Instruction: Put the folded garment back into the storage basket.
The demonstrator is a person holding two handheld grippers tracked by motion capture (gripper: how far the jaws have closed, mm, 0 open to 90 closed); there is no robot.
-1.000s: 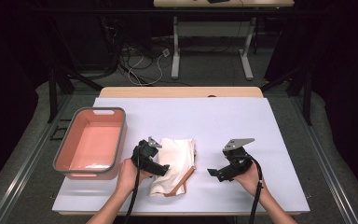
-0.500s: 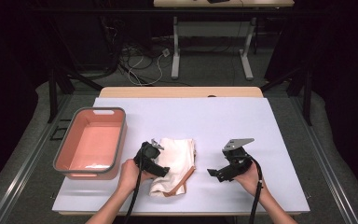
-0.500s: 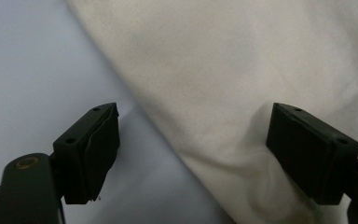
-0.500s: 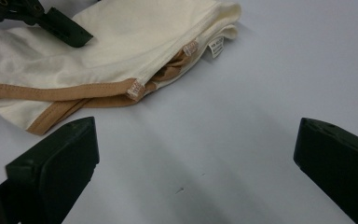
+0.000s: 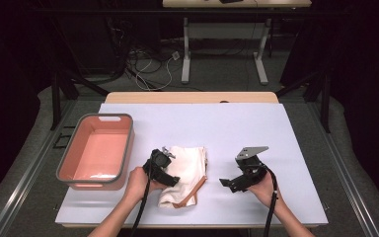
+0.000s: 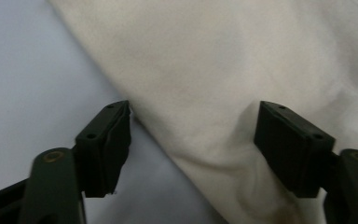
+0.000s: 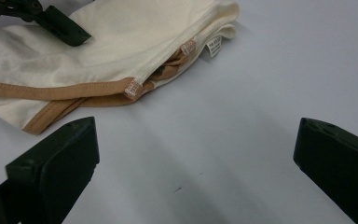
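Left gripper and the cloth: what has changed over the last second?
The left gripper has just been closing its jaws over the cloth; an edge fold lies between them, not yet pinched. Both hands, the open right gripper, the cloth and the bin stayed put.

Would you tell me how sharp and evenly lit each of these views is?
High view: table bright, surroundings dark. Left gripper view: cream cloth soft and close, left gripper jaws blurred. Right gripper view: cloth's tan trim sharp, right gripper jaws blurred, faint shadows.
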